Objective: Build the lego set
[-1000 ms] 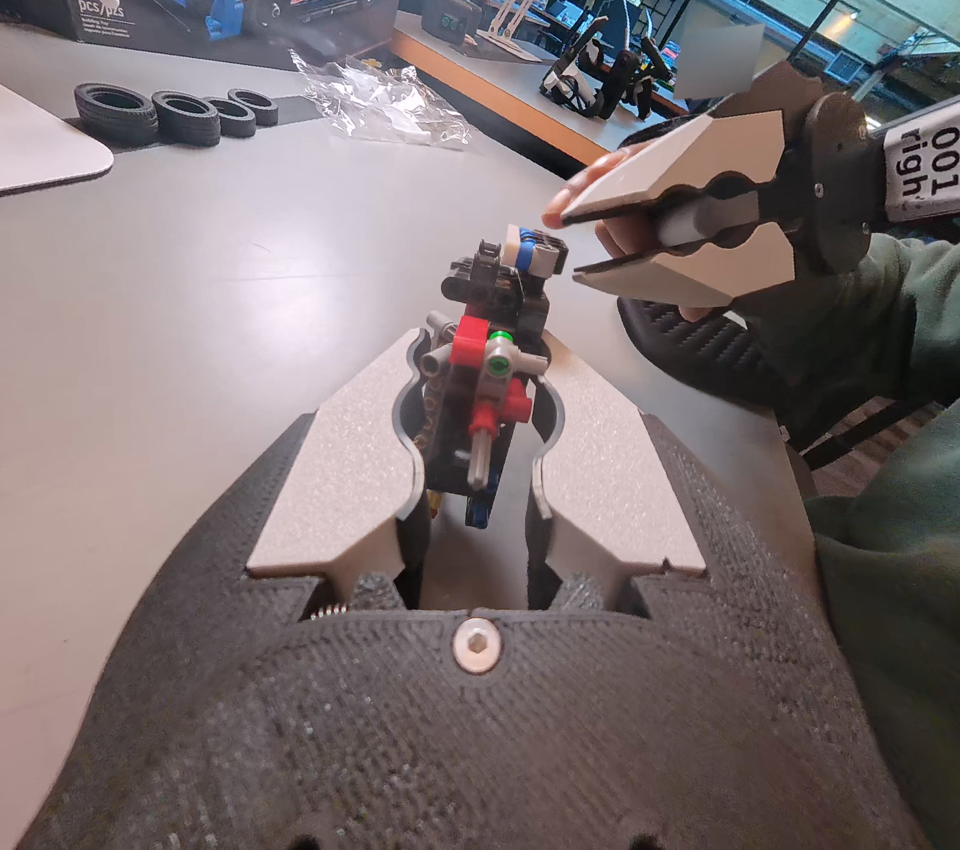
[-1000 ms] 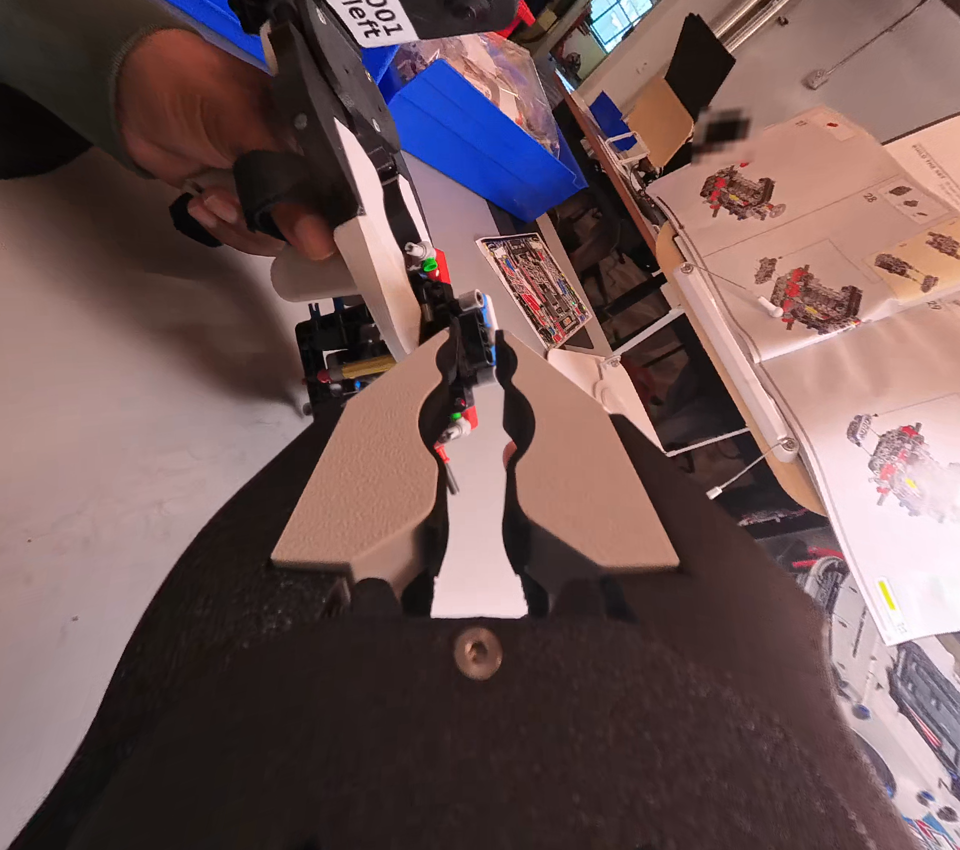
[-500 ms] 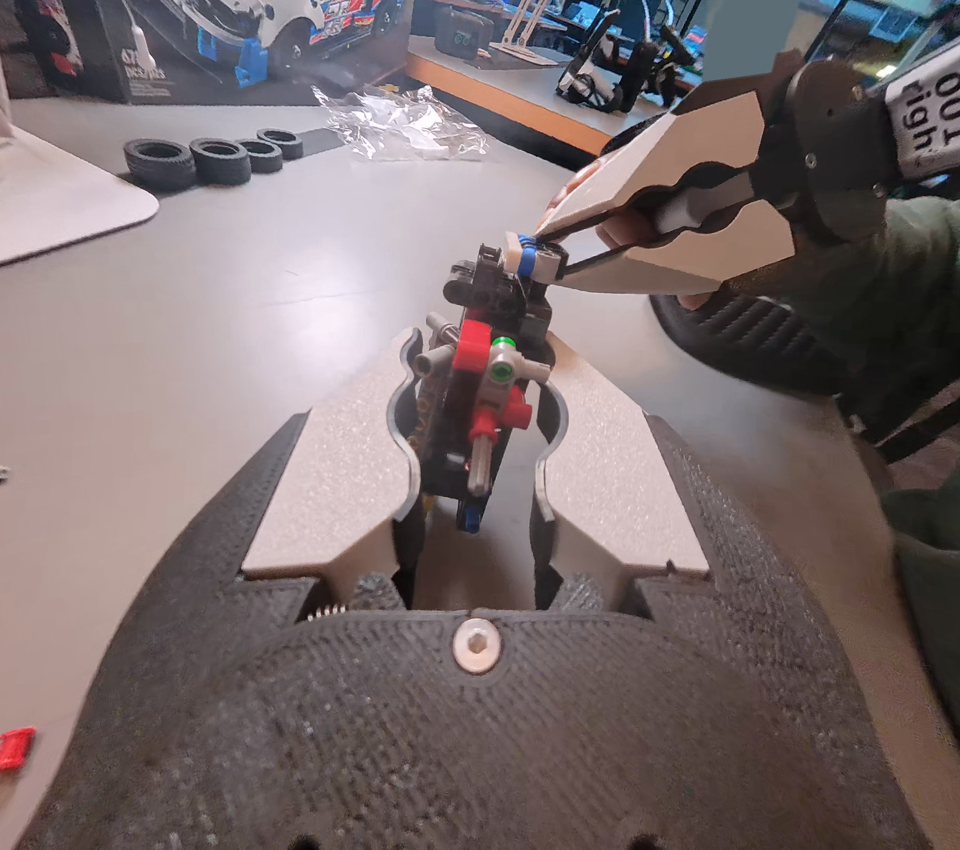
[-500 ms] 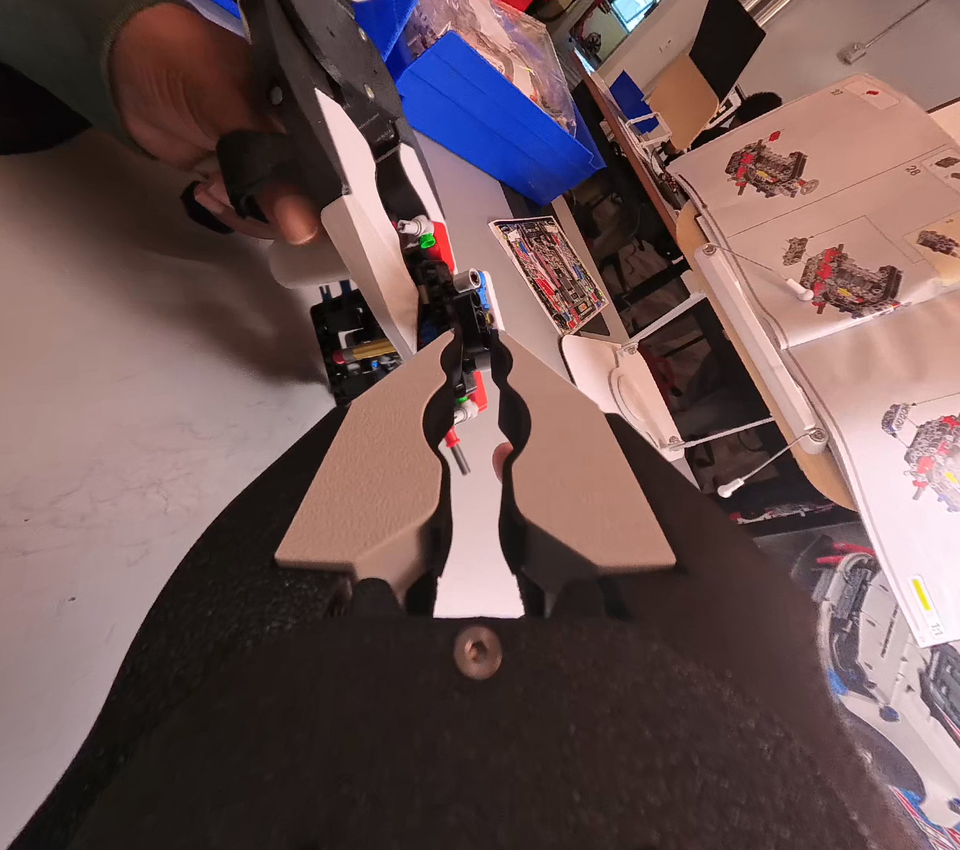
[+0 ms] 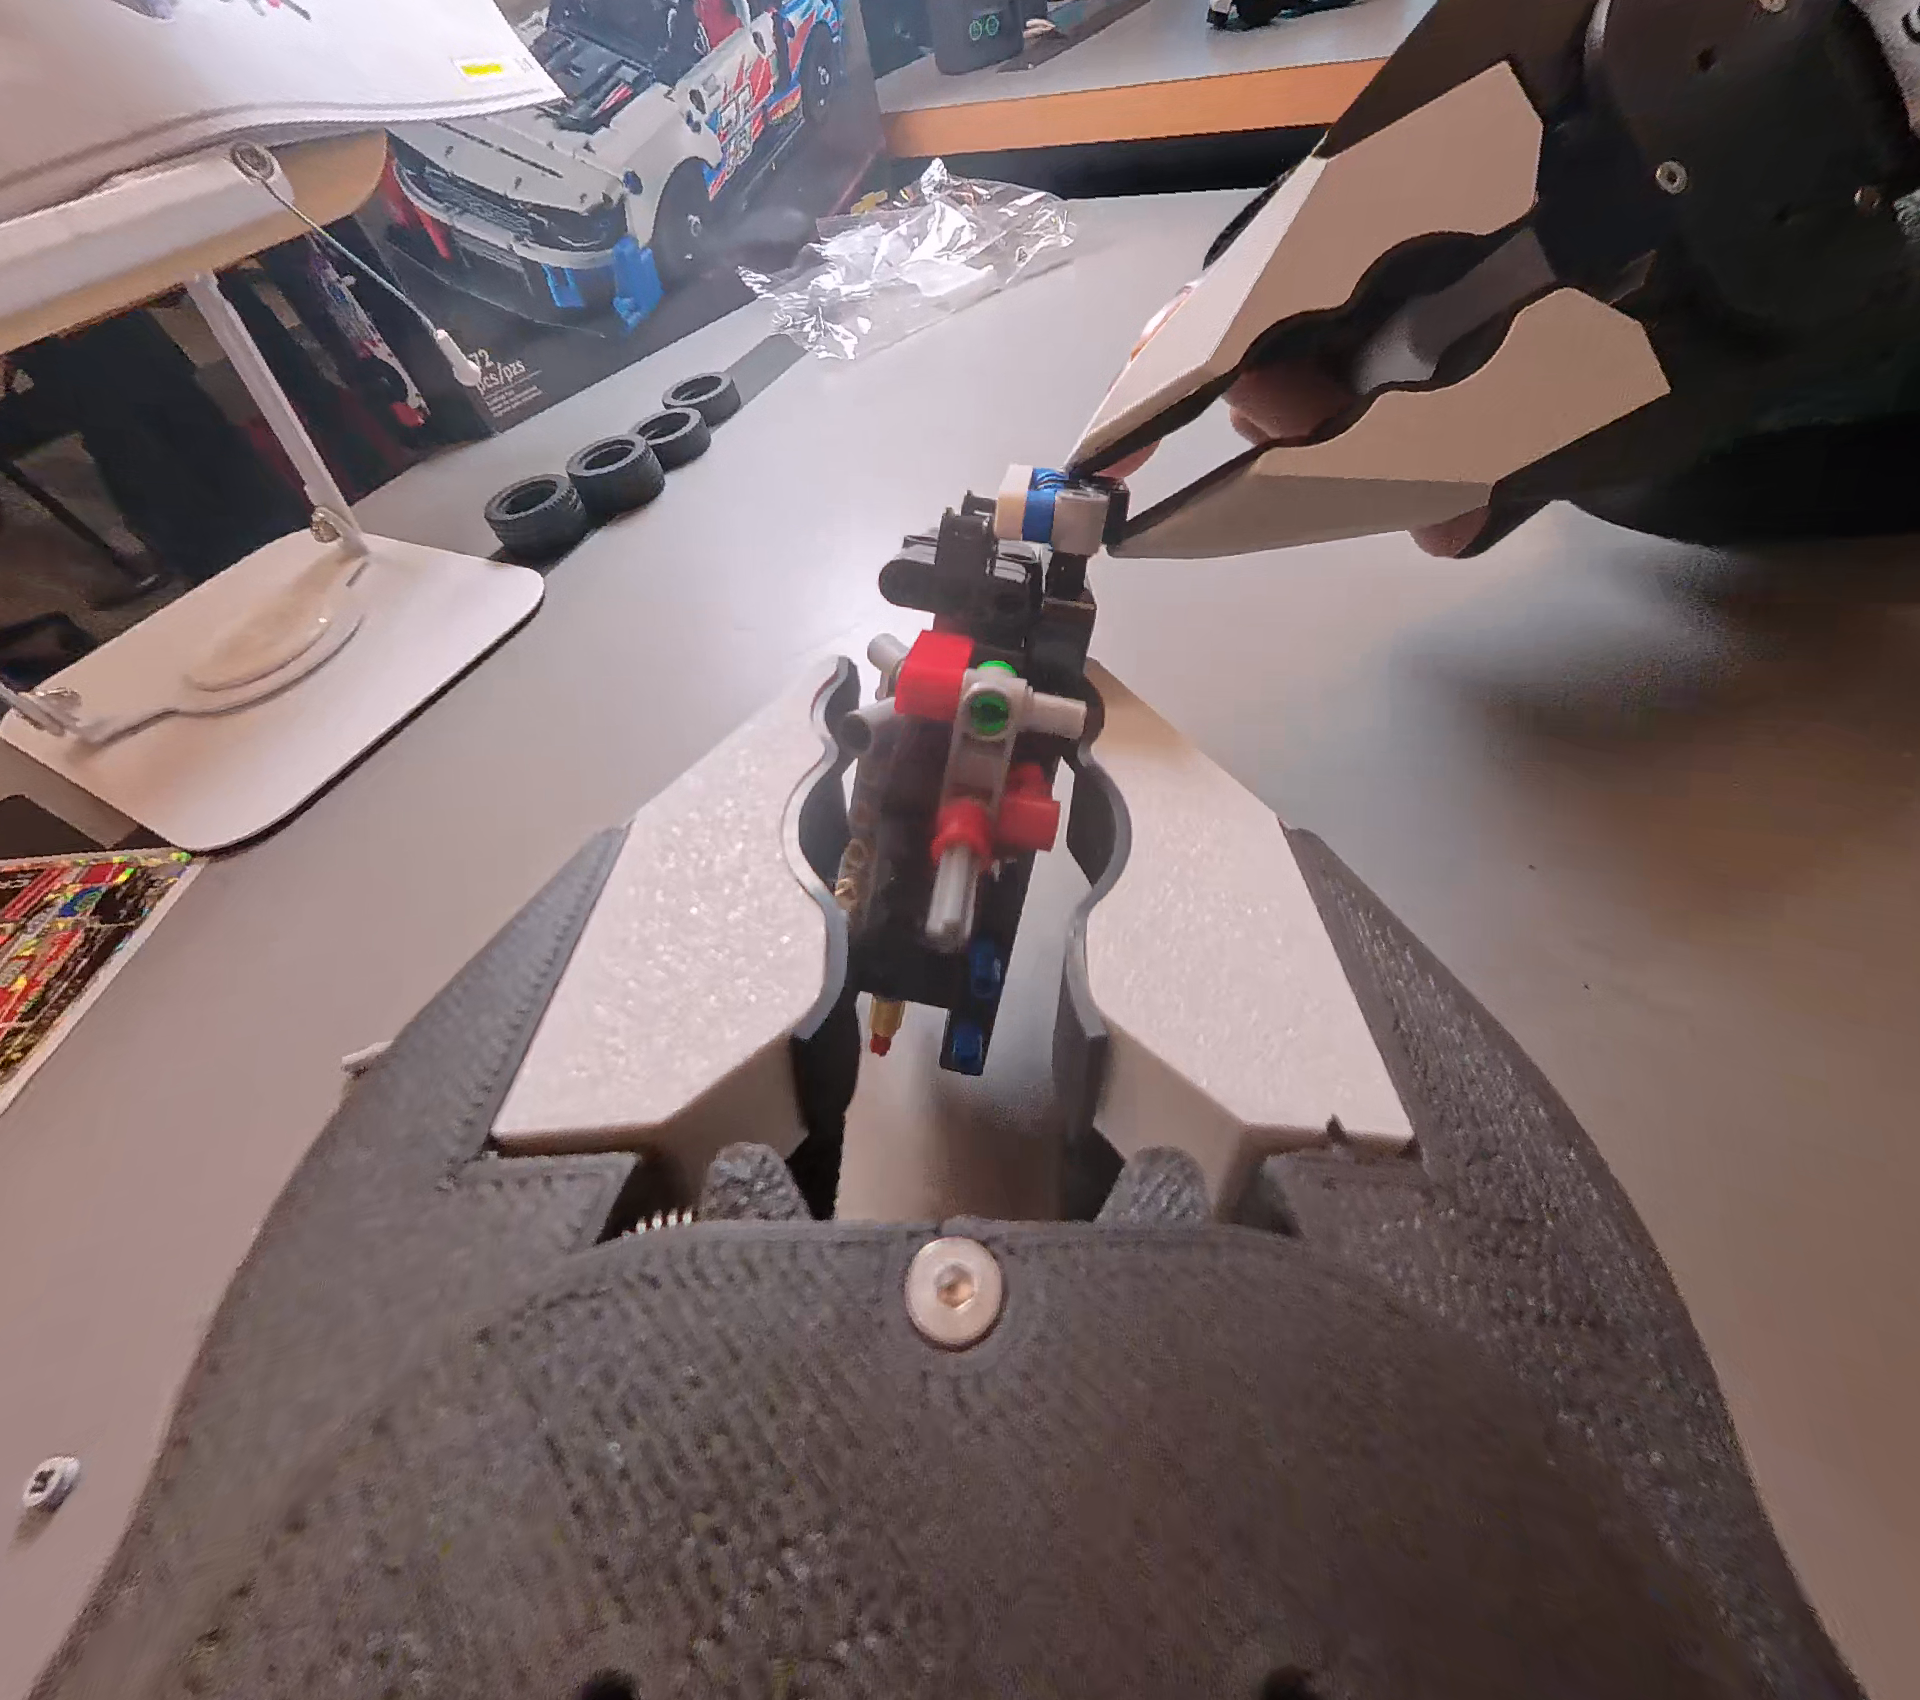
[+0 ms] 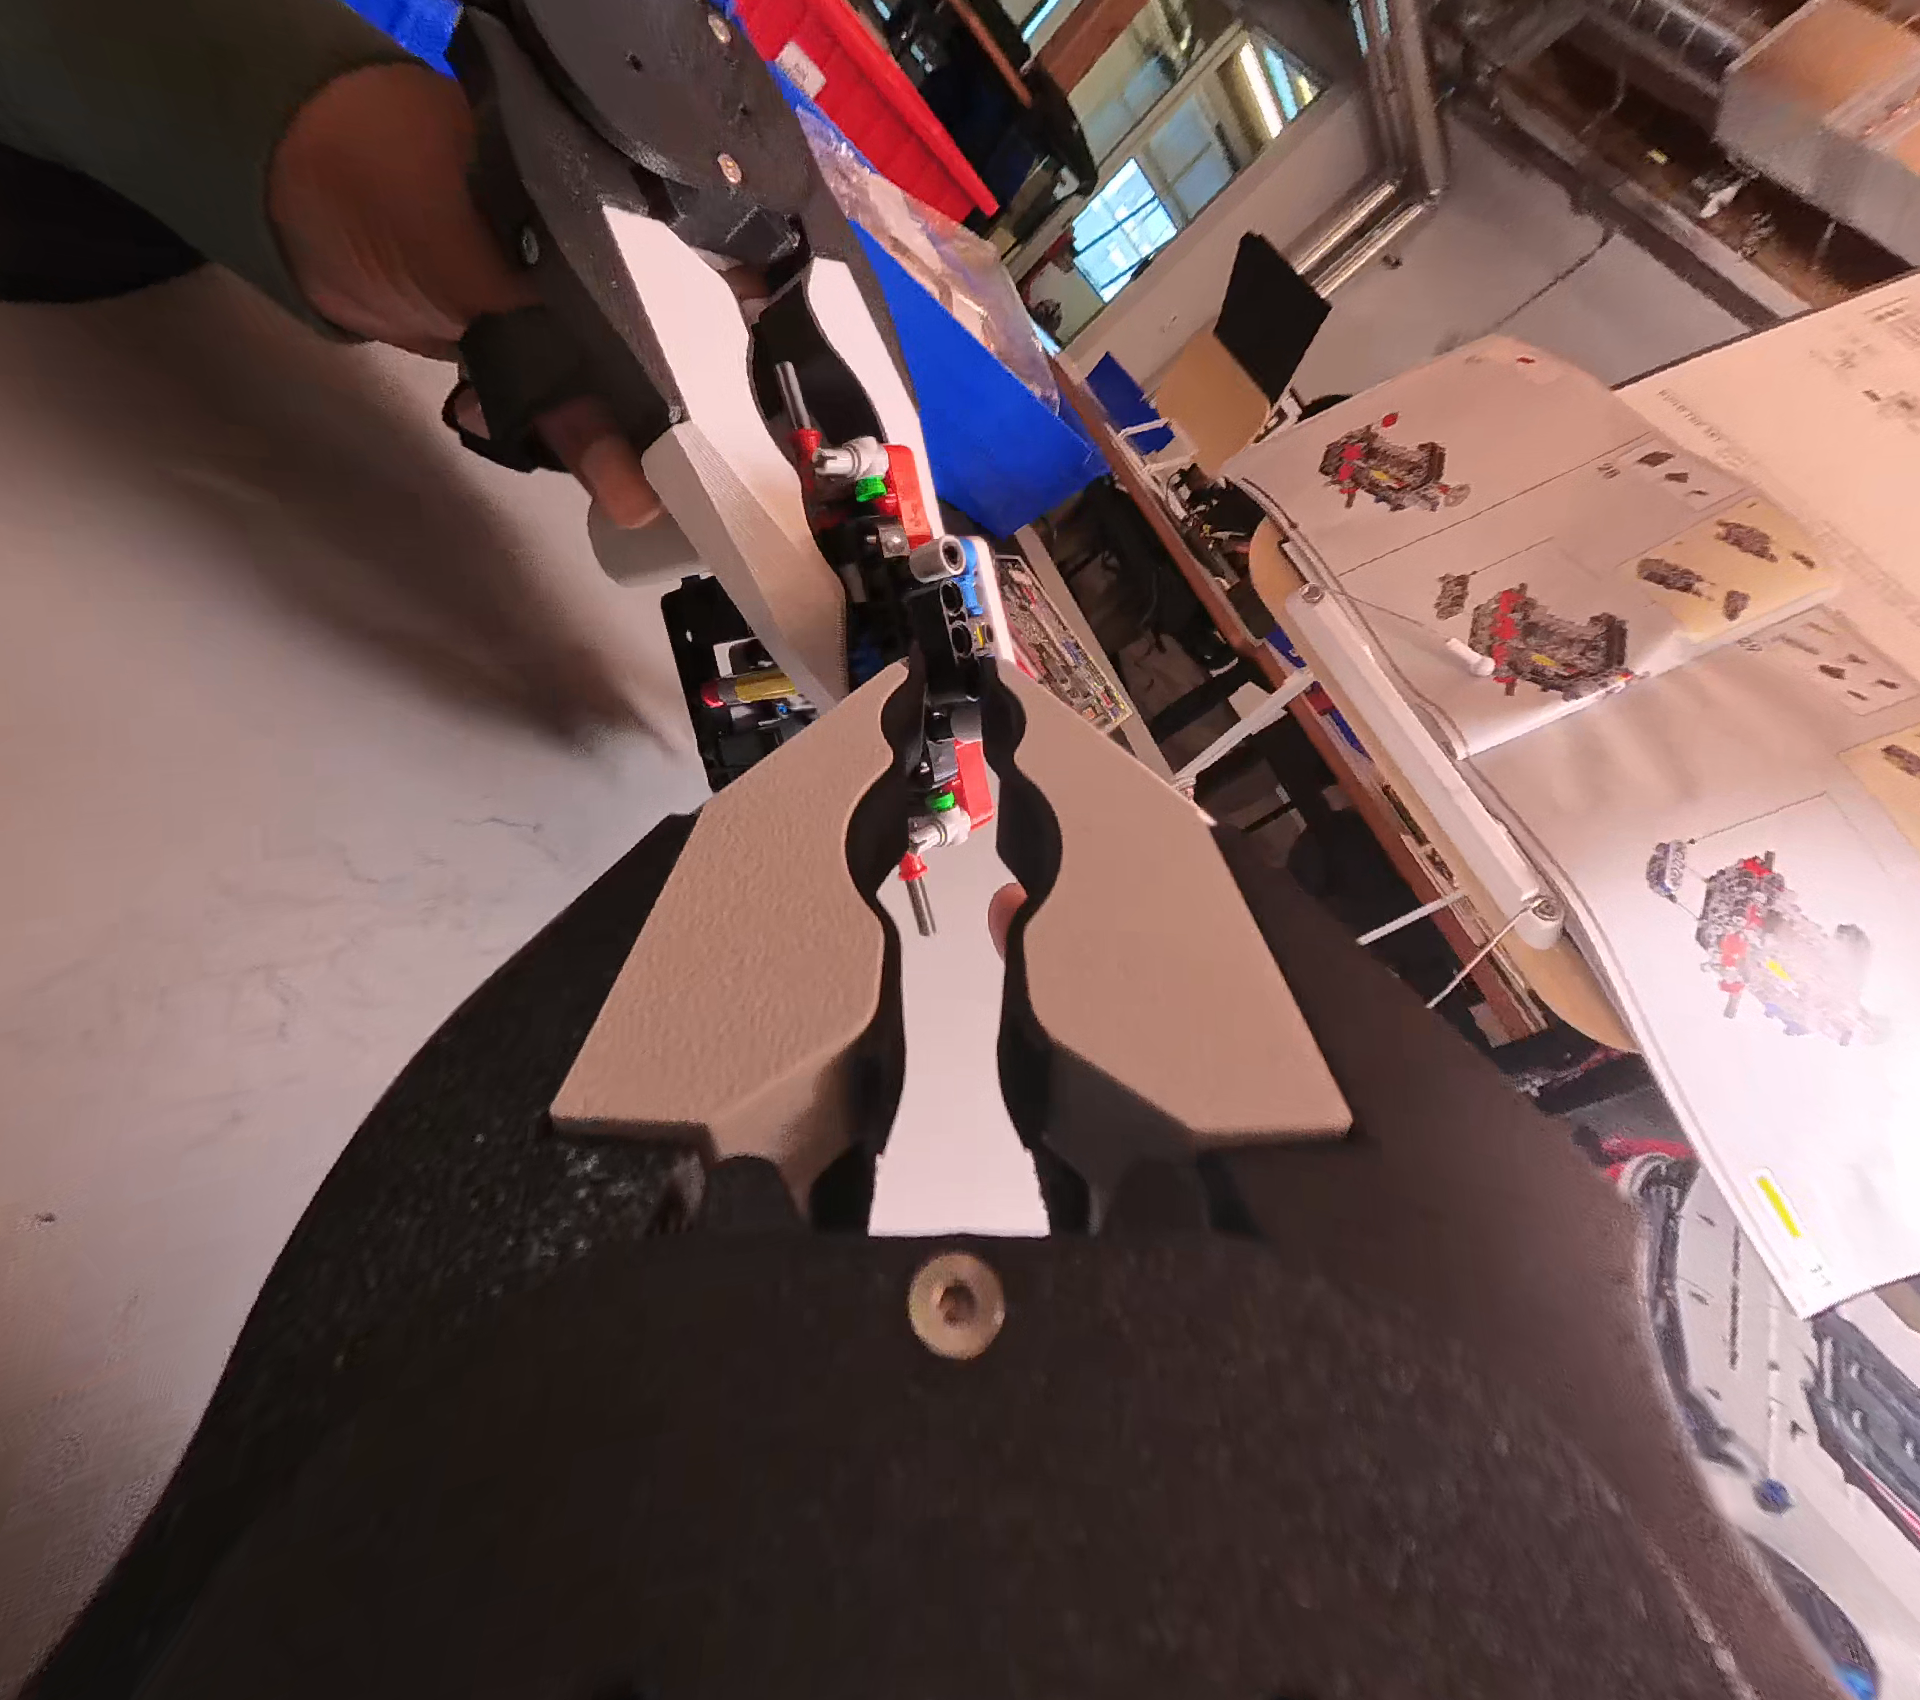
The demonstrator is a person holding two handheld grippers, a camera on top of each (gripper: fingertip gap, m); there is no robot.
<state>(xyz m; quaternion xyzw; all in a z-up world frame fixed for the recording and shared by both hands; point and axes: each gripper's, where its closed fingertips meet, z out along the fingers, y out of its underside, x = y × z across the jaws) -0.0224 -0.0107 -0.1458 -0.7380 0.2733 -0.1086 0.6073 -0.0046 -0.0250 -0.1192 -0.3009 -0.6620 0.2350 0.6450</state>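
Your left gripper (image 5: 961,829) is clamped on the black lego assembly (image 5: 971,777), fingers pressed to its two flanks, holding it up off the table (image 5: 1558,871). The assembly's long axis runs straight out along your fingers, away from you, with red and grey pins on its upper face and a grey axle pointing back toward the camera.

Your right gripper (image 5: 1107,497) comes in from the far right, narrowed down to a pinch, tips touching the small white-and-blue connector (image 5: 1049,502) at the assembly's far top end. In the right wrist view the black beam (image 6: 951,663) sits between those tips. Whether it truly has hold of the piece or only touches it, you cannot quite tell.

That is the relation that counts: the connector lies at the far tip, directly beyond your left fingers, and the right gripper is the nearer one to it, meeting the axis from the side. The push, by my reckoning, goes in along that axis while the left braces.

Around you: four tyres (image 5: 613,471) in a row to the far left, a crumpled clear bag (image 5: 914,268) beyond, the set box (image 5: 665,40), the open instruction booklet (image 6: 1621,611) on its stand, a sticker sheet (image 5: 62,944) near left. Nothing stands between the two grippers.
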